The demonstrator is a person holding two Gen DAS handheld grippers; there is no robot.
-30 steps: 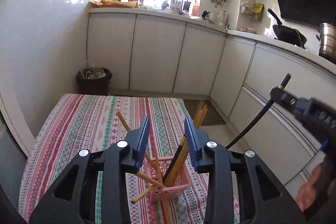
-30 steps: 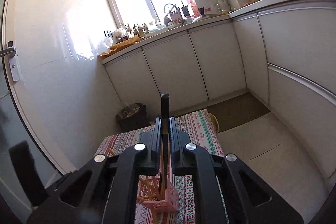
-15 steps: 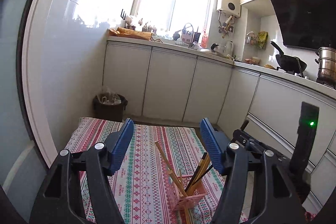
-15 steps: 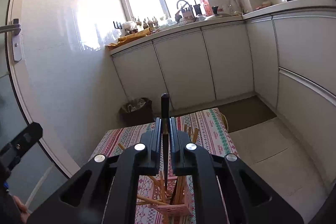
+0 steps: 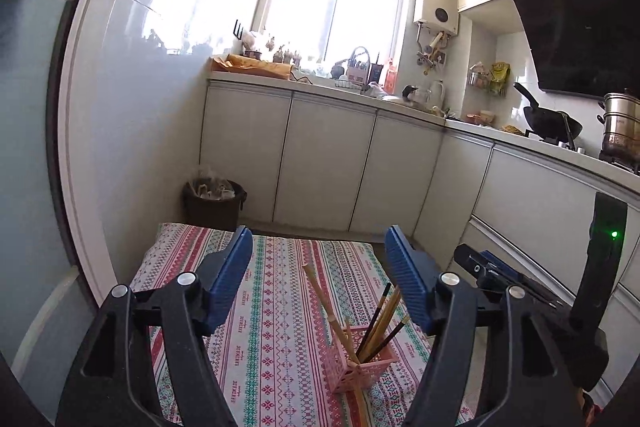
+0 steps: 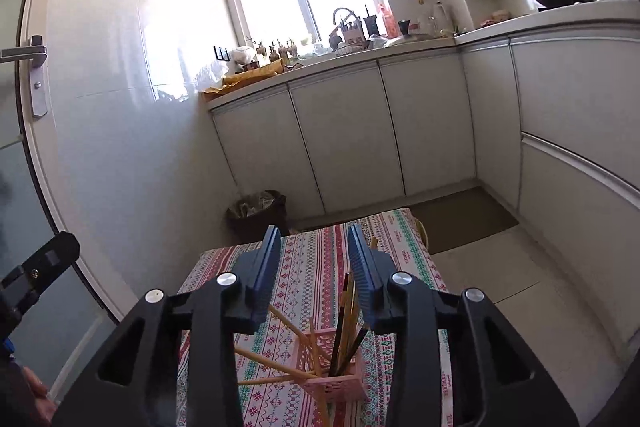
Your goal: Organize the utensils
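Drop step: my right tongs (image 6: pixel 312 267) opening, nothing between; left tongs (image 5: pixel 318 279) opening, empty. Chopsticks (image 6: pixel 344 327) in basket (image 6: pixel 340 383), mid-tabletop. Next: straighten splayed sticks (image 6: pixel 272 359), I judge.

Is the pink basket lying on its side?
No, the pink basket stands upright on the striped cloth, chopsticks sticking up.

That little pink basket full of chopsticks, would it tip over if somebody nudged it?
Probably, yes. The pink basket is small, latticed and likely light, while the chopsticks stand tall and lean outward, making it top-heavy. On the patterned tablecloth it would likelier catch and topple than slide.
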